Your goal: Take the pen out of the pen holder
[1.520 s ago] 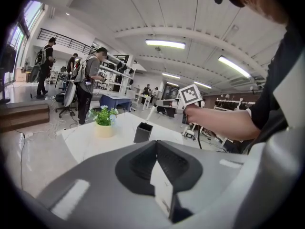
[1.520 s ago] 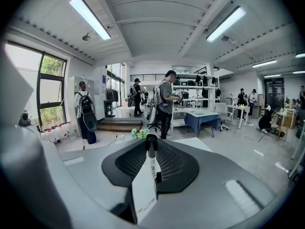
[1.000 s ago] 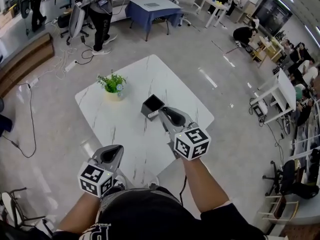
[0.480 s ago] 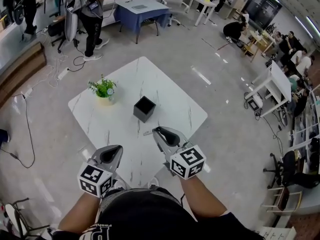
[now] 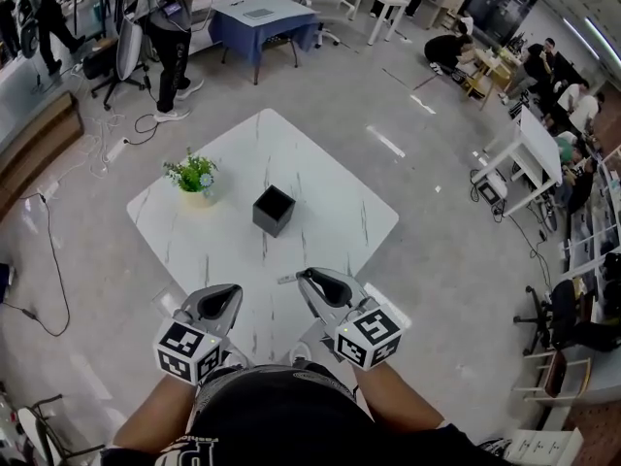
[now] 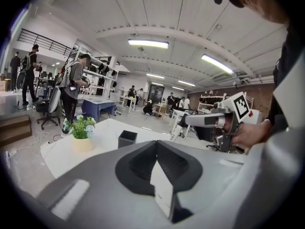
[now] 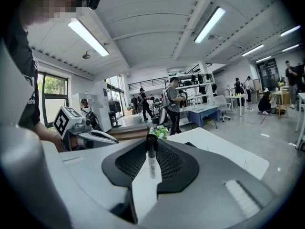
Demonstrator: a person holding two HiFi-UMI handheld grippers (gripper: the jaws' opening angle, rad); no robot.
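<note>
Head view: right tool (image 5: pixel 307 278) tight on pen (image 5: pixel 288 280) by table (image 5: pixel 335 178) edge, left tool (image 5: pixel 229 290) closed; pen holder (image 5: pixel 274 210) apart.

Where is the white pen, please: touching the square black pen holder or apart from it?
Apart. Head view: the right gripper holds the white pen, with bare table between it and the pen holder.

Open workshop hall under long strip lights

A glossy grey floor (image 5: pixel 437 202) spreads around a white marbled table (image 5: pixel 320 192). Farther off stand a blue-covered table (image 5: pixel 254 19) and white desks (image 5: pixel 539 158). Wooden steps (image 5: pixel 39 139) line the left side, cables (image 5: pixel 53 250) trail beside them, and ceiling lights (image 7: pixel 212 23) run between white beams.
</note>
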